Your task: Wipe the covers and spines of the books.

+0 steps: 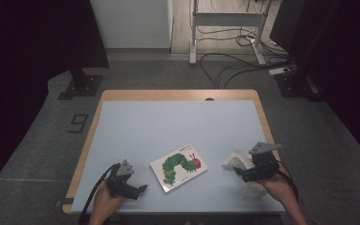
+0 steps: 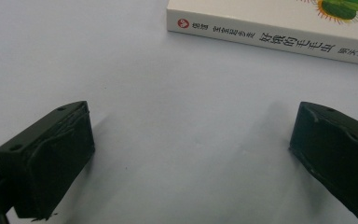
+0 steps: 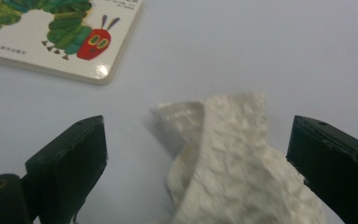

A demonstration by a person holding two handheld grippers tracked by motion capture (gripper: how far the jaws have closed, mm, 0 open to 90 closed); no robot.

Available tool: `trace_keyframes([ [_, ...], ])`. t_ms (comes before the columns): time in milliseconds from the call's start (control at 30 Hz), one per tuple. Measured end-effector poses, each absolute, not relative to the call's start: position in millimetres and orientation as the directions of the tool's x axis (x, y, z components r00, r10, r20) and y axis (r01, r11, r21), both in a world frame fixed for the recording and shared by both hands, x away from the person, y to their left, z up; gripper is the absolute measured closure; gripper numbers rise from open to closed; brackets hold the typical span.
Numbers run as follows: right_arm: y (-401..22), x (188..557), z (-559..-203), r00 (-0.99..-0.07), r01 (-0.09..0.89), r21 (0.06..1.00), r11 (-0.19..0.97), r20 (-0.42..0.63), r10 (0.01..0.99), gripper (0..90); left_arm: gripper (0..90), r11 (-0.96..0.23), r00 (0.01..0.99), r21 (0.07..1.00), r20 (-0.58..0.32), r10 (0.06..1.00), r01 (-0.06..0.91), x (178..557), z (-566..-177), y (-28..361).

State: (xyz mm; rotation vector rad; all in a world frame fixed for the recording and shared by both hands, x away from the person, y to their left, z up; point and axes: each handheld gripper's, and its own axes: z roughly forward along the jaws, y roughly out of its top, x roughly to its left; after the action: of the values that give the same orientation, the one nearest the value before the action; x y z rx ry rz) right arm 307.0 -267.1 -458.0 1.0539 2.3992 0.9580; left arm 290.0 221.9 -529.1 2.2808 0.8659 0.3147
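Note:
A white board book (image 1: 178, 167) with a green caterpillar on its cover lies flat near the table's front edge; its spine (image 2: 270, 35) and cover (image 3: 51, 32) show in the gripper views. A crumpled white paper towel (image 1: 238, 161) lies to its right. My right gripper (image 1: 238, 172) hovers over the towel, open, with the towel (image 3: 228, 163) between its jaws but not pinched. My left gripper (image 1: 143, 188) rests low at the book's left, open, with bare table between its jaws (image 2: 191, 154).
The pale blue mat (image 1: 168, 126) covers a wooden table (image 1: 178, 94). Beyond the table are a grey floor, cables (image 1: 225, 65) and a metal stand base (image 1: 82, 86).

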Motion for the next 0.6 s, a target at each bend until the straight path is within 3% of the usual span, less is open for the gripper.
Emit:
trace_keyframes([
  [267,-286.5,300.5,-467.1,-0.633,0.538,0.693,0.479,-0.043,0.773,3.4,0.0,-0.556,0.75,0.665,-0.011,0.661,0.499,290.0,-529.1,221.8],
  [600,-303.2,304.0,-493.2,-0.58,0.602,0.66,0.449,-0.026,0.814,9.8,0.0,-0.556,0.75,0.665,-0.01,0.661,0.499,290.0,-529.1,221.8],
])
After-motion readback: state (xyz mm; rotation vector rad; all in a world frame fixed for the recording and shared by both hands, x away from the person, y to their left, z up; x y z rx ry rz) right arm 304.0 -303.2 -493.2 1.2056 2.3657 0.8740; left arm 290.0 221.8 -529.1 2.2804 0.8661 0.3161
